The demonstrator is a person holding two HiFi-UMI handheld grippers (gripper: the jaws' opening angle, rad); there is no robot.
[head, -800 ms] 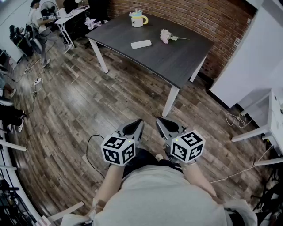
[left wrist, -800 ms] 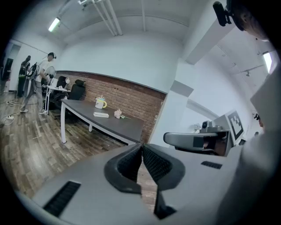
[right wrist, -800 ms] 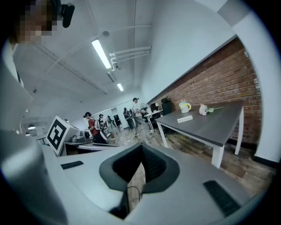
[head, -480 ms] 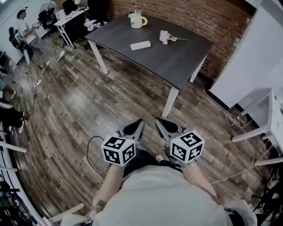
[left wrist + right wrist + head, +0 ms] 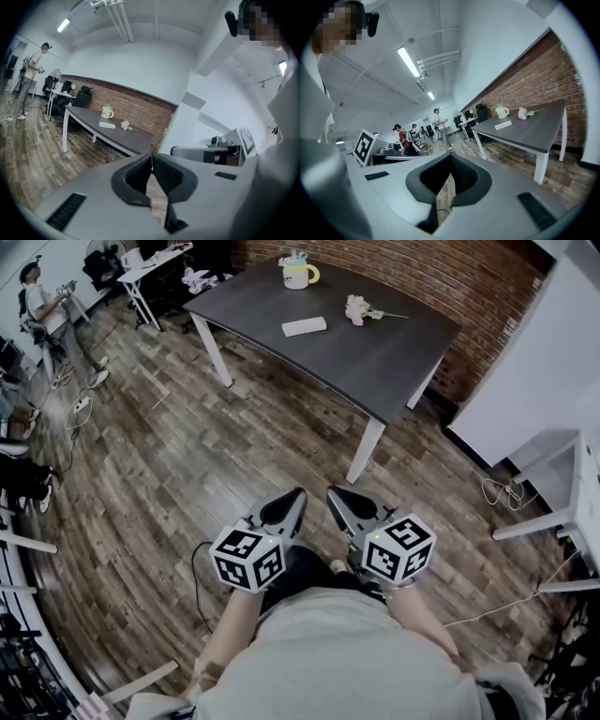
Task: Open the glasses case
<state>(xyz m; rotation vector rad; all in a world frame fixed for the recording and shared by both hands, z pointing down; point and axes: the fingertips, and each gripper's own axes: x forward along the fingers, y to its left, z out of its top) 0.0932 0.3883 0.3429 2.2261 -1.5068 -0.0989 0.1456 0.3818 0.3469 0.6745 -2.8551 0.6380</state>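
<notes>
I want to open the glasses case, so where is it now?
In the head view, the white glasses case lies flat on the dark table, at the top centre, below the mug and left of the pink flower.

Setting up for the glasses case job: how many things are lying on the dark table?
3: a mug at the far edge, a white case nearer the middle, and a pink flower to the right of the case. Nothing looks hidden.

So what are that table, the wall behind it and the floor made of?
Table: dark grey matt top, probably laminate or painted wood; white legs look like metal. Wall: bare red brick with visible mortar lines. Floor: brown planks with mixed grain, real wood or vinyl, I cannot tell.
</notes>
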